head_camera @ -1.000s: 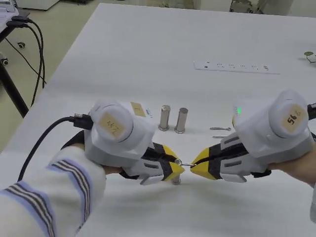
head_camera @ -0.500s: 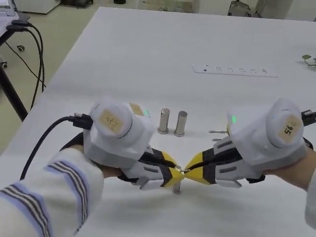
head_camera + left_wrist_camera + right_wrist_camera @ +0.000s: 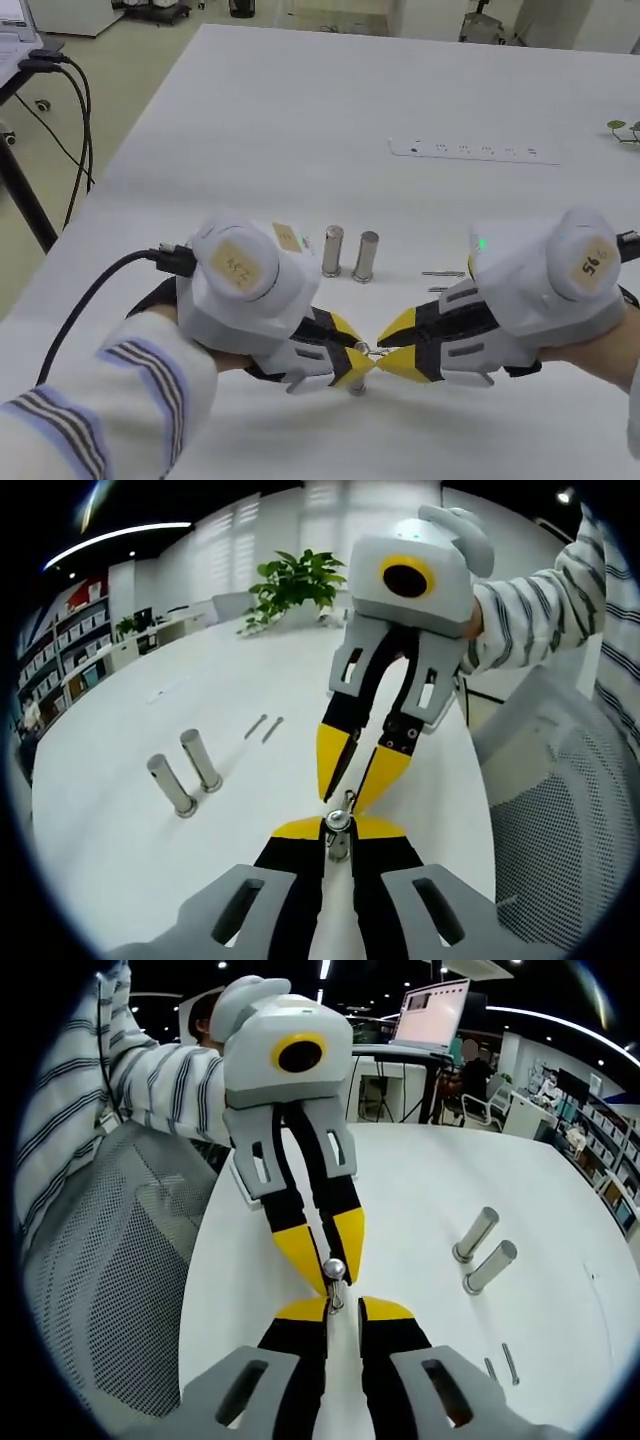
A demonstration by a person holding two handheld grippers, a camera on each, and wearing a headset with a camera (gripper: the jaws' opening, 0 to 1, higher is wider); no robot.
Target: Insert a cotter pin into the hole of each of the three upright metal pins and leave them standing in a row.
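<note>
My left gripper (image 3: 358,362) is shut on the top of a short metal pin (image 3: 357,385), which stands upright below its yellow jaw tips. Facing it tip to tip, my right gripper (image 3: 384,352) is shut on a thin cotter pin (image 3: 371,350) that reaches the metal pin's head. In the left gripper view the metal pin (image 3: 338,830) sits between my left gripper (image 3: 339,826) jaws, with the right gripper (image 3: 347,792) coming from above. The right gripper view shows my right gripper (image 3: 335,1306) on the cotter pin (image 3: 335,1295). Two more metal pins (image 3: 332,250) (image 3: 366,256) stand side by side behind.
Two loose cotter pins (image 3: 443,273) (image 3: 440,289) lie on the white table to the right of the standing pins. A white power strip (image 3: 470,152) lies farther back. A black cable (image 3: 90,295) trails from the left gripper, and a mesh chair (image 3: 110,1260) stands by the table.
The right gripper has closed the gap to the left gripper, bringing the cotter pin up against the held metal pin's head. The camera has shifted slightly.
</note>
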